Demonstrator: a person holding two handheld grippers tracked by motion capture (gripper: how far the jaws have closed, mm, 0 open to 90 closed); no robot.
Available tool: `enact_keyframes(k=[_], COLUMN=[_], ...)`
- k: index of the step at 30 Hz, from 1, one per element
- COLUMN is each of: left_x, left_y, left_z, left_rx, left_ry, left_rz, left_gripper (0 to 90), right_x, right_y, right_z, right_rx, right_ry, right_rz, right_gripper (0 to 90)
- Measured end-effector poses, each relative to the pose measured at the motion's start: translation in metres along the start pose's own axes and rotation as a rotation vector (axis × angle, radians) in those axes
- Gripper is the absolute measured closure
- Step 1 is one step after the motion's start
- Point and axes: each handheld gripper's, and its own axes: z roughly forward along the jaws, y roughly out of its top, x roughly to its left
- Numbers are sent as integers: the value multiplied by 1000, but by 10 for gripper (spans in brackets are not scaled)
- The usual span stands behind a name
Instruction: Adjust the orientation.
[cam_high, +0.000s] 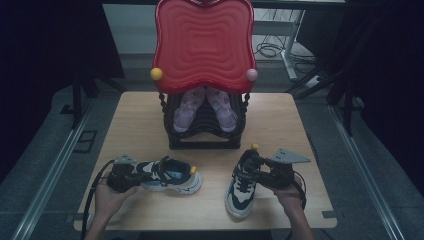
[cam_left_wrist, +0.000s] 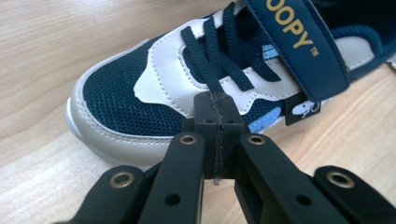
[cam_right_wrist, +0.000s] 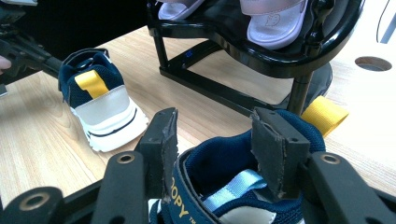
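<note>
So we've got two navy-and-white sneakers on the tabletop (cam_high: 150, 115), both in front of the black shoe rack (cam_high: 207, 127). The left sneaker (cam_high: 167, 175) lies on its side ahead of the rack's left corner, toe toward the left claw (cam_high: 131, 176). In the left gripper view that claw (cam_left_wrist: 215, 121) has its jaws pressed fully together right at the laces, and we can't tell whether it's pinching a lace. The right sneaker (cam_high: 242, 185) sits upright ahead of the rack's right corner, yellow heel tab toward the rack. The right claw (cam_right_wrist: 215, 140) is spread wide around its collar, jaws either side of the opening. Pink sandals (cam_high: 205, 107) sit on the rack.
</note>
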Motion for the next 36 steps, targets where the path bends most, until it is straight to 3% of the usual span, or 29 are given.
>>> enact_keyframes(k=[28,36], left_x=[24,24], left_y=[30,30], left_z=[19,13], left_rx=[-23,-78], left_ry=[20,8], left_rz=[-55,-82], left_gripper=[900,870], right_x=[8,14], right_y=[4,10], right_z=[6,10], right_rx=[10,4], right_ry=[24,44], right_rz=[-17,-32], right_gripper=[525,547])
